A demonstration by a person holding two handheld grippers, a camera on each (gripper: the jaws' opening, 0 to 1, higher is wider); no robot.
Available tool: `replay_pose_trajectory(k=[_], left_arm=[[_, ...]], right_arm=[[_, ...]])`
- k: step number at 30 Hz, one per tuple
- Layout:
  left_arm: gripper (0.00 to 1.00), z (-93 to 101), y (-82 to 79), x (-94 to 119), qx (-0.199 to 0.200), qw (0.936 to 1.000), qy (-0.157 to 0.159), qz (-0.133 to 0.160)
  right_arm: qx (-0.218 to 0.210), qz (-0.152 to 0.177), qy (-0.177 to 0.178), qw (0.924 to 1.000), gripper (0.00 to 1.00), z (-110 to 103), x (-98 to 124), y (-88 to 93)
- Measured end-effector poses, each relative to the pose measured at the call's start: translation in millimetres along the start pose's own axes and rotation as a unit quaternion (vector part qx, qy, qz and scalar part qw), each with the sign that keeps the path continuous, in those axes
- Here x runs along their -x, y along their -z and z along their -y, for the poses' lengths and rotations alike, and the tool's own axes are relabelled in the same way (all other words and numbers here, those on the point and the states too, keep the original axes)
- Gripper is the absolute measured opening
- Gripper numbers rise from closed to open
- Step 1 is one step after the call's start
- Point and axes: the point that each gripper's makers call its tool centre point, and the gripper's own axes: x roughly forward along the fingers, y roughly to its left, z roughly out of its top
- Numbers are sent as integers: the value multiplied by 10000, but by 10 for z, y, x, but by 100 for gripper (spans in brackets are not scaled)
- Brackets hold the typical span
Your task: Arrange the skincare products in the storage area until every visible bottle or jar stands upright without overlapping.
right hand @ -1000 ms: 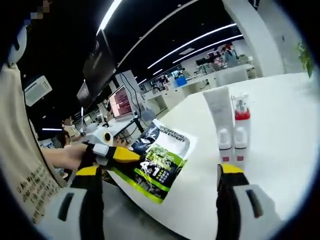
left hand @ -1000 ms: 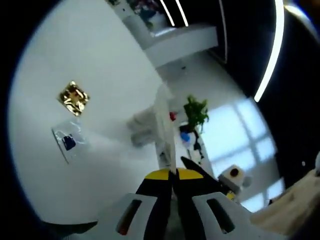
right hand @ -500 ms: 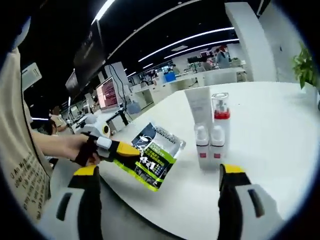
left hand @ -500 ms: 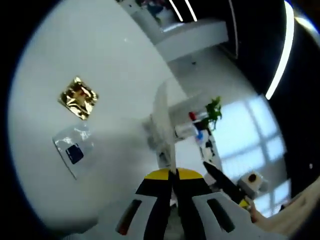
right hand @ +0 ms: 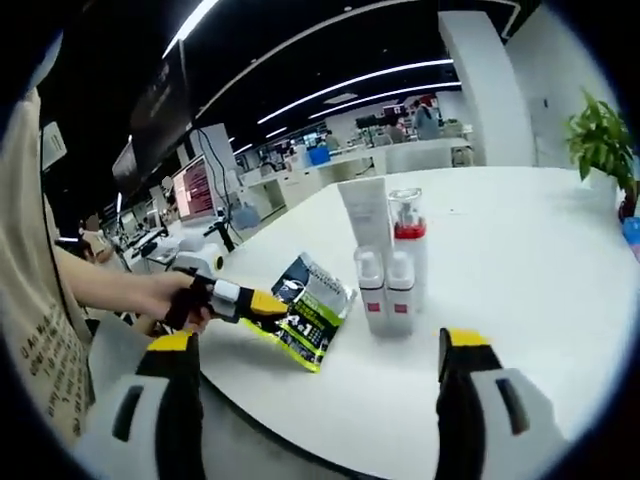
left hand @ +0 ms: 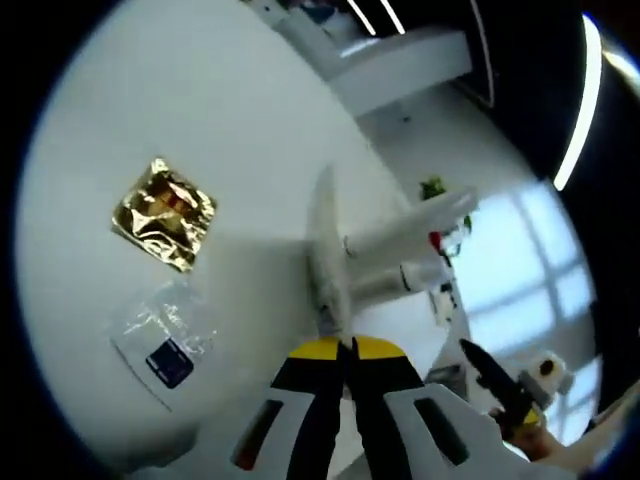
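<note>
Left gripper (right hand: 262,303), seen from the right gripper view, is clamped on the edge of a green-and-black sachet (right hand: 308,310) held at the near edge of the white table (right hand: 520,250), while the right gripper (right hand: 315,350) hangs with its jaws wide apart on nothing. Four bottles (right hand: 388,262) already stand upright in a tight cluster just beyond the sachet, so I judge the arranging well advanced, with the sachet, a gold packet (left hand: 165,213) and a clear packet (left hand: 163,338) still lying loose. Beyond is an open-plan office with strip lights, monitors and a potted plant (right hand: 602,145).
</note>
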Motion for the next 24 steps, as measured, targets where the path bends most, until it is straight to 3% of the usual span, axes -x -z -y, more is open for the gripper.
replay_pose_trajectory(k=[6,11,14,17,19,21,22,23,24], left_arm=[[1,-233,-37,-106,-167,9990,-421,60],[5,-394,34,-149,-574,9953,-762,-165],[6,-405,42,-181,-670,9947,-766,-149],[7,-428,35,-188,-1181,9887,-895,-240],[10,-410,37,-154,-1703,9786,-1104,-343],[16,-390,25,-106,-2339,9617,-1343,-478],[21,-365,9,-60,-2764,9477,-1493,-565],[28,-359,-2,-39,-3026,9378,-1585,-616],[39,-354,-11,-7,-3379,9222,-1746,-704]], right_arm=[[14,-46,57,10000,98,23,-7,37],[-18,-45,106,9999,98,55,-6,51],[-26,-58,103,9999,98,56,-7,57],[-32,-65,95,9999,98,55,-9,63],[-44,-60,95,9999,98,56,-9,62],[-56,-54,100,9999,98,61,-7,62],[-66,-51,102,9999,98,63,-6,62],[-78,-46,101,9999,98,64,-5,61],[-93,-37,105,9999,98,67,-5,59]])
